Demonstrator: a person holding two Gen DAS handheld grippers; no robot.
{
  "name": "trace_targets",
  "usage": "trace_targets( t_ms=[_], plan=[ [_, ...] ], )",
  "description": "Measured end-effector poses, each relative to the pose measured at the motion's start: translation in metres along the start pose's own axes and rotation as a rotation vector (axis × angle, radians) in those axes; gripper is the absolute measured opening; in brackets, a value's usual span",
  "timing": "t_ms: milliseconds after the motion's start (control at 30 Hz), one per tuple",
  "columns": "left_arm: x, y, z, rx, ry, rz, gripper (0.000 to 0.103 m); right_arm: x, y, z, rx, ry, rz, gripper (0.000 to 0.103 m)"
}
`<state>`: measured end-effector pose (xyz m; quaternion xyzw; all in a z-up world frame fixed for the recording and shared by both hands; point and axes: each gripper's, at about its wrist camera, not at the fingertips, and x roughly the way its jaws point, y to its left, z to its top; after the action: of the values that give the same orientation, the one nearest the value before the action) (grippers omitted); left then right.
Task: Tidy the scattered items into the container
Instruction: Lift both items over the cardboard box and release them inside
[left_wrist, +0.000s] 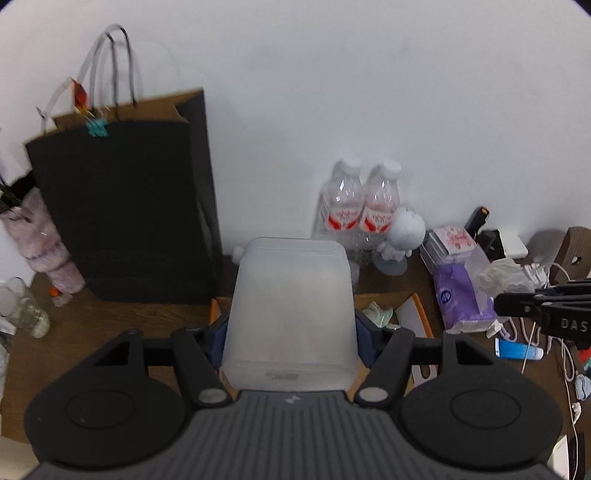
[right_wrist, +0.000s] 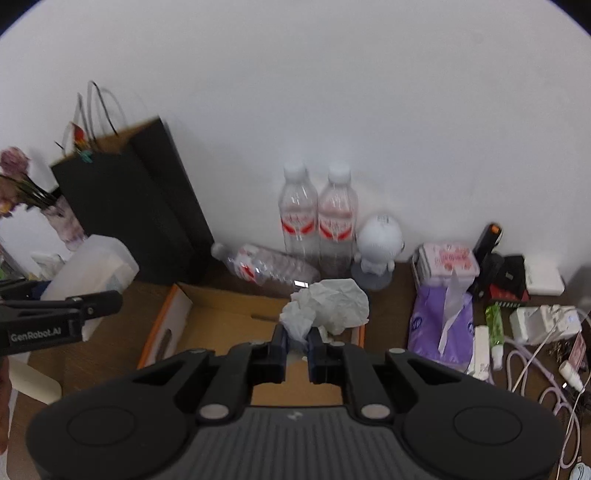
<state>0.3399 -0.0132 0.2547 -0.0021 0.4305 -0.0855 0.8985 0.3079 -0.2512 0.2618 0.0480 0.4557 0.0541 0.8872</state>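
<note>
While the left gripper (left_wrist: 290, 339) is clamped on a frosted plastic tub (left_wrist: 290, 306) at 12 o'clock in its own view, the right gripper (right_wrist: 297, 345) pinches a crumpled tissue (right_wrist: 328, 306) just above the open cardboard box (right_wrist: 221, 317). The tissue looks featherlight and soft, so it may cling to the pads on release; a pinch on its bunched lower edge suits it. The tub seems stiff, smooth and probably light, best held across its flat sides, though those walls could slip. In the right view, a fallen bottle (right_wrist: 266, 264) lies on the tabletop (right_wrist: 391, 314) at 11 o'clock of the tissue, thin-walled and apt to roll.
</note>
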Motion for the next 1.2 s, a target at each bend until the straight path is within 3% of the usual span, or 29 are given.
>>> trace_targets(
  t_ms=[500, 833, 867, 933, 1000, 1200],
  plan=[
    [0.161, 0.006, -0.04, -0.014, 0.223, 0.052, 0.066, 0.162, -0.005, -0.022, -0.014, 0.244, -0.021, 0.01],
    [0.214, 0.008, -0.046, -0.027, 0.273, 0.058, 0.066, 0.23, -0.009, -0.041, -0.042, 0.386, -0.015, 0.014],
    [0.217, 0.007, -0.047, -0.028, 0.276, 0.057, 0.068, 0.234, -0.009, -0.041, -0.044, 0.39, -0.017, 0.017],
    [0.221, 0.005, -0.048, -0.034, 0.277, 0.065, 0.072, 0.24, -0.011, -0.042, -0.029, 0.4, -0.021, 0.033],
    [0.223, 0.002, -0.048, -0.024, 0.277, 0.057, 0.073, 0.241, -0.013, -0.043, -0.011, 0.401, -0.013, 0.068],
    [0.202, -0.001, -0.04, -0.013, 0.25, 0.07, 0.086, 0.226, -0.012, -0.04, -0.005, 0.41, 0.022, 0.077]
  ],
)
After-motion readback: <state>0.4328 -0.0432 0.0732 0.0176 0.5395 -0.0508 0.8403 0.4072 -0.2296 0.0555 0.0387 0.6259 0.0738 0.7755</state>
